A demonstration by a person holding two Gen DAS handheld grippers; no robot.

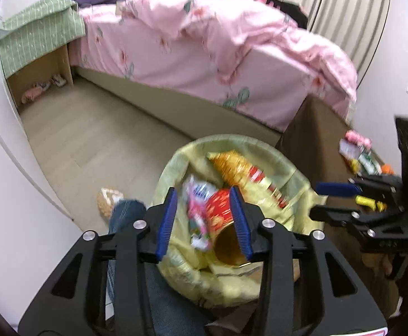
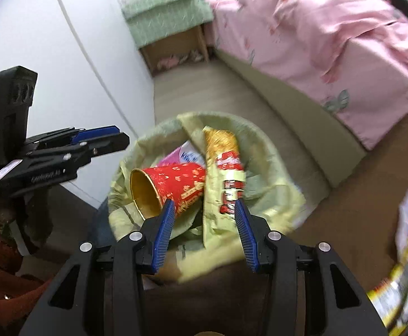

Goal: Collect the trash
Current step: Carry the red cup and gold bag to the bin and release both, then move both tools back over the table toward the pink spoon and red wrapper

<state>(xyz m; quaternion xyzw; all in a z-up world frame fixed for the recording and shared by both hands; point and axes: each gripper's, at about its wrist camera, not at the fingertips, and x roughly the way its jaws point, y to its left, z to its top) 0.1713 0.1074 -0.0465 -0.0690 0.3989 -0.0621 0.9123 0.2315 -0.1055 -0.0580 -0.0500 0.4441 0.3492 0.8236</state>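
**Both grippers over the lined bin, fingers apart and empty**

Left gripper (image 1: 205, 224) above the near edge of the trash bin (image 1: 299, 173), fingers (image 1: 167, 224) spread, nothing pinched between them. Seen through the gap, inside the bin: a red paper cup (image 1: 220, 212) on its side with the gold inside toward the camera, and a pink and white wrapper (image 1: 197, 196) just beside it. Further in the bin, a long gold and red snack bag (image 1: 240, 170) lying on the yellow-green liner.

Right gripper (image 2: 204, 224) also over the bin, a little to the right of the other one, fingers (image 2: 244, 232) spread as well and holding nothing. Below them the same red cup at the left and the snack bag at the right, both resting inside the liner.

On the brown bench (image 1: 316, 128) at the far right, more small packets (image 1: 360, 154), still outside the bin. Behind, a bed with pink floral bedding (image 1: 204, 42), wooden floor (image 1: 97, 140) in front of it. At the left on the floor, a slipper (image 1: 107, 198) near a leg in jeans (image 1: 125, 215).
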